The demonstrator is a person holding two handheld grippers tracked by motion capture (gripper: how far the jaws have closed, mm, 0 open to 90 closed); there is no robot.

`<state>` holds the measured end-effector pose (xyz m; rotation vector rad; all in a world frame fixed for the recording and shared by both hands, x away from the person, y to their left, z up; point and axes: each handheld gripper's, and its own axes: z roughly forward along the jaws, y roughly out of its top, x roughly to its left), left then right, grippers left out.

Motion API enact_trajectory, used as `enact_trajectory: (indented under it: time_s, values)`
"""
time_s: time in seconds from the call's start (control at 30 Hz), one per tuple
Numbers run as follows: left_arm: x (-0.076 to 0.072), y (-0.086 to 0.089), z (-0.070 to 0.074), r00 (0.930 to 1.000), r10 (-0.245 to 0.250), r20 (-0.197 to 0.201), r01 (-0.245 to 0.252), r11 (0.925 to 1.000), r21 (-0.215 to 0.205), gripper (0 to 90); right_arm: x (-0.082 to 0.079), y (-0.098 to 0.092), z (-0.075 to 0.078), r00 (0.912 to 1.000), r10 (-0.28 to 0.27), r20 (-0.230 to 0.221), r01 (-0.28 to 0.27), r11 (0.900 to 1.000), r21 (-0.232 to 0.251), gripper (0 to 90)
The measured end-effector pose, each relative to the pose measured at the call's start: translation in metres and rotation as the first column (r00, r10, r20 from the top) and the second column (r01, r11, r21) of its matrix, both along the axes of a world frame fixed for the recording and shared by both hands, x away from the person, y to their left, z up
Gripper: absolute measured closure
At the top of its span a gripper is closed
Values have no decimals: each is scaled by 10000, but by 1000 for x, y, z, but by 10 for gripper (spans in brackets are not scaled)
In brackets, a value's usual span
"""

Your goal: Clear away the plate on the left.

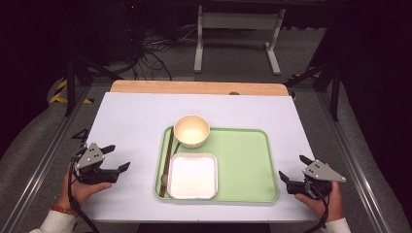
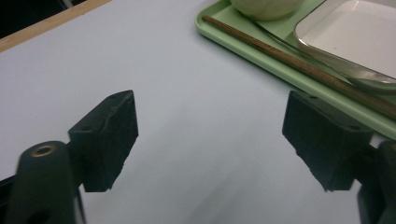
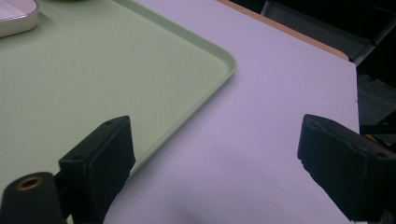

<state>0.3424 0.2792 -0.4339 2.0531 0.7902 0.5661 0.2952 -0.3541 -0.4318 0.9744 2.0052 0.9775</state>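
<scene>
Table [image 1: 136, 116] is a white sheet over a wood top, wood strip showing along the far edge, metal rails down both sides. Beyond it: dark room, grey floor, tangled cables, a white frame leg, hazard tape at the corners. Tray [image 1: 243, 160], green, sits centre-right on the sheet; bowl [image 1: 192, 130] at its far-left corner, square white dish [image 1: 193, 175] near its front-left, chopsticks [image 1: 169, 155] lying along the left rim just beside the dish. Left gripper [image 1: 118, 158] sits on the sheet left of the tray, jaws wide apart, nothing between them; in the left gripper view bare sheet fills the gap, tray edge just behind the right jaw. Right gripper [image 1: 294, 168] is just off the tray's front-right corner, jaws also spread, nothing held; its view looks across the tray corner [image 3: 140, 84] and bare sheet. Cut off: bowl [image 2: 266, 7] and dish [image 2: 355, 37] clipped by the frame in the left gripper view, dish only a sliver in the right one. Something small at the chopsticks' near end in the high view, can't tell what. Room background too dark to read.
</scene>
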Motion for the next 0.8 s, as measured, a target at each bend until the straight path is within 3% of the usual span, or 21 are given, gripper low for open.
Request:
enact_trajectory:
  time_s: [0.17,0.4,0.8]
  values:
    - [-5,6,-5,9998,175,-78,-176,9997,-142,92,1,-4,-5,9999,-111,-93,111,9999,36,93]
    - [-11,11,-8,9995,294,-122,-301,9976,-624,42,3,-3,-13,9996,-141,-246,144,9998,123,79]
    - [-16,16,-13,9986,520,-120,-528,9946,-893,54,0,2,-15,9997,-110,-222,111,9999,59,89]
